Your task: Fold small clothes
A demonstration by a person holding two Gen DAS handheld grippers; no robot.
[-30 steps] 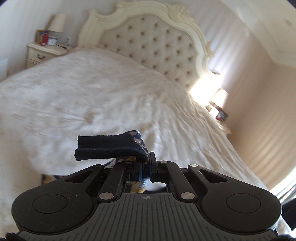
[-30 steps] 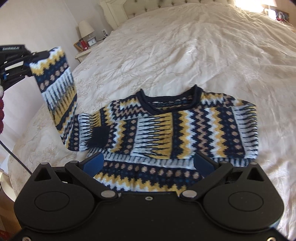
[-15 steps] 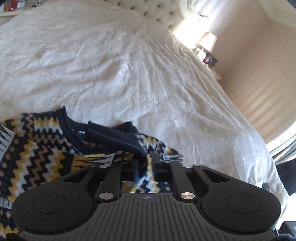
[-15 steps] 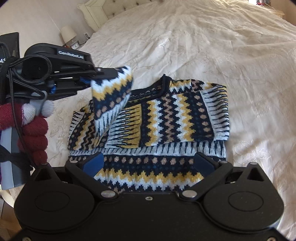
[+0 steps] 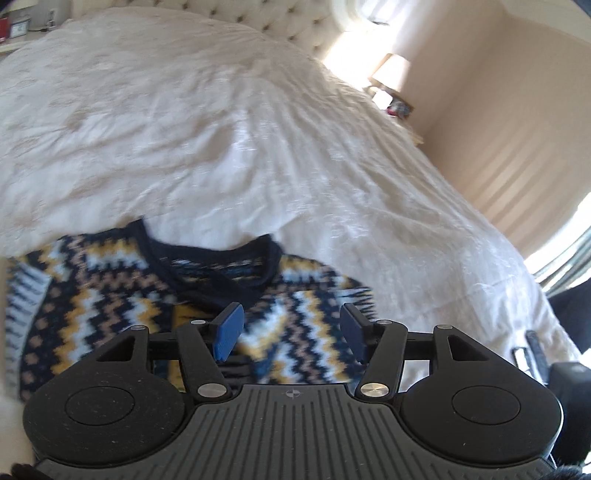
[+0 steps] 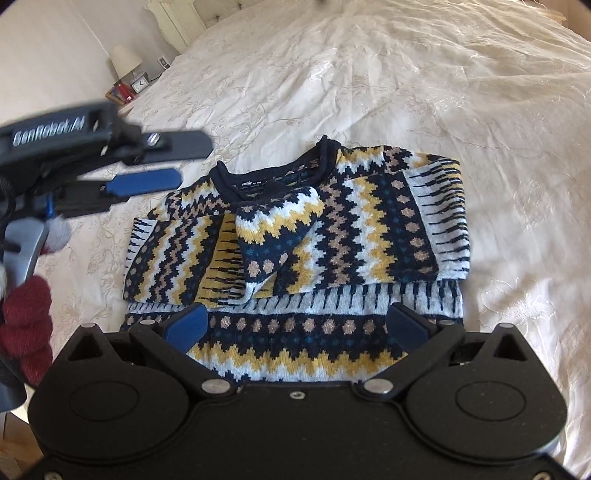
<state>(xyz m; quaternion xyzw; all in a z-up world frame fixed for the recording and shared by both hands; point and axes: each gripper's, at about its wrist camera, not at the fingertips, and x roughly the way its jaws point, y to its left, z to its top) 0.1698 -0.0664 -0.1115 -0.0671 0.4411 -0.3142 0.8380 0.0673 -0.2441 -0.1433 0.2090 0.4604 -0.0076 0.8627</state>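
A small knit sweater (image 6: pixel 369 229) with navy, yellow and white zigzags lies flat on the white bedspread (image 6: pixel 406 92), neck towards the headboard. Both sleeves are folded over its chest. The left sleeve's cuff (image 6: pixel 277 225) lies loose and rumpled just below the collar (image 5: pixel 218 266). My left gripper (image 5: pixel 291 328) hovers over the chest. Its jaws are opening and nothing is between them. The same left gripper (image 6: pixel 195 161) shows in the right wrist view, left of the collar and clear of the cloth. My right gripper (image 6: pixel 295 325) stands open above the hem, holding nothing.
A nightstand with a lamp (image 6: pixel 125 59) and a clock (image 6: pixel 139 85) stands left of the tufted headboard (image 5: pixel 288 22). Another lamp (image 5: pixel 391 70) is on the bed's far side. A hand in red knit (image 6: pixel 26 325) holds the left gripper. Bedspread surrounds the sweater.
The left gripper carried the sleeve down and across onto the sweater's chest, then let it go, its jaws going from shut to open. The right gripper stayed open over the hem.
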